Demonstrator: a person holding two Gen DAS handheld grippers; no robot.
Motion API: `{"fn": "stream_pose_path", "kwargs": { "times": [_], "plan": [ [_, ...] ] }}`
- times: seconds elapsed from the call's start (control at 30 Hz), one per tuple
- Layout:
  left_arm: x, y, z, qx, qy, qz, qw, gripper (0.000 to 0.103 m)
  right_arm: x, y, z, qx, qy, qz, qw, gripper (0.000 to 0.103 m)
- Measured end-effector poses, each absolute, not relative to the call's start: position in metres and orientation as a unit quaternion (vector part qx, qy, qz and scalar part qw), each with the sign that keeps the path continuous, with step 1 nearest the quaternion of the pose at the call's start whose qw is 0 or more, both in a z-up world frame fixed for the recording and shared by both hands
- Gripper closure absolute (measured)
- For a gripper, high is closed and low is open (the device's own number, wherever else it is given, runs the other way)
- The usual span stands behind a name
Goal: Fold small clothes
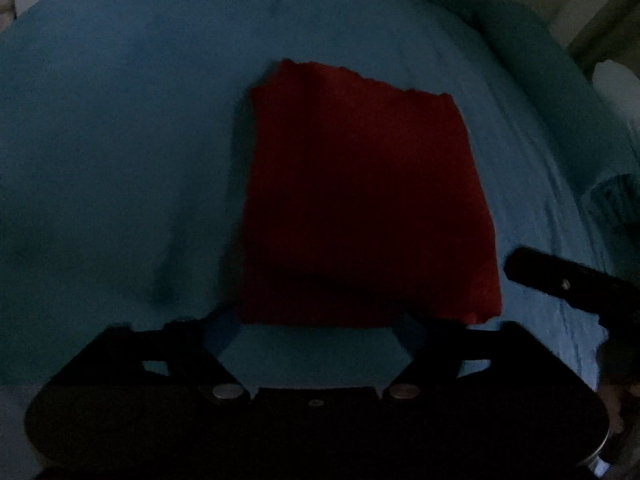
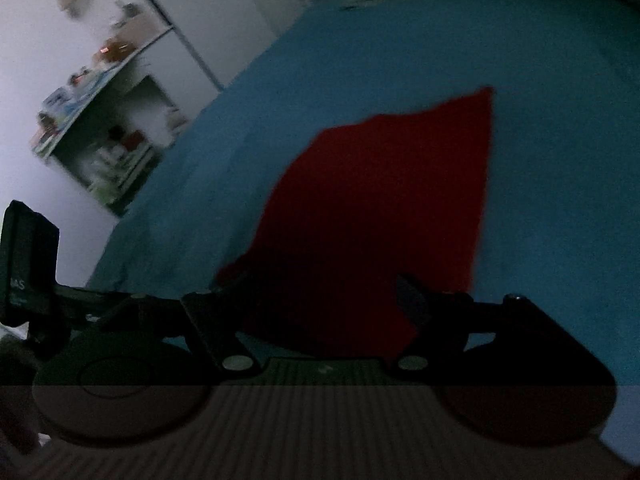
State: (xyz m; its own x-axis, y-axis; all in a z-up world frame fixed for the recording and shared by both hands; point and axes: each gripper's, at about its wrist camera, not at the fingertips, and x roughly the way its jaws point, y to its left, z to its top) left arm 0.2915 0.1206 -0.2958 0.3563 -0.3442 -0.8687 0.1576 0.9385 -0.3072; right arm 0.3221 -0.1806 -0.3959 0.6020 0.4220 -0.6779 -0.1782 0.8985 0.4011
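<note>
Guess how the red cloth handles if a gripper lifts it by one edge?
Probably floppy: the red ribbed cloth lies flat on the blue bedsheet with a wavy far edge. Likely light, since it looks thin. It may drag and bunch if pushed, as the sheet beneath looks soft.

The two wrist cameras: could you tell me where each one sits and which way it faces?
Left wrist: on the left gripper, facing along its open fingers over the red cloth on the blue sheet; the right gripper shows at the right edge.
Right wrist: on the right gripper, tilted, facing the cloth's near edge between its open fingers; shelves beyond.
Shared: cloth and sheet.
</note>
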Motion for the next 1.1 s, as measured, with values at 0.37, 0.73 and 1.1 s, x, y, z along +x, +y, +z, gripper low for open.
{"fn": "stream_pose_path", "kwargs": {
  "times": [0.37,0.73,1.1],
  "plan": [
    [0.341,0.117,-0.311,-0.151,0.528,-0.104,0.829,0.062,0.314,-0.195,-0.418,0.169,0.413,0.121,0.887,0.011],
    [0.288,0.12,-0.224,-0.095,0.396,-0.113,0.906,0.094,0.318,-0.196,-0.408,0.179,0.404,0.12,0.889,0.011],
    [0.283,0.121,-0.316,-0.07,0.46,-0.041,0.884,0.086,0.326,-0.195,-0.427,0.169,0.439,0.114,0.875,0.011]
  ]
}}
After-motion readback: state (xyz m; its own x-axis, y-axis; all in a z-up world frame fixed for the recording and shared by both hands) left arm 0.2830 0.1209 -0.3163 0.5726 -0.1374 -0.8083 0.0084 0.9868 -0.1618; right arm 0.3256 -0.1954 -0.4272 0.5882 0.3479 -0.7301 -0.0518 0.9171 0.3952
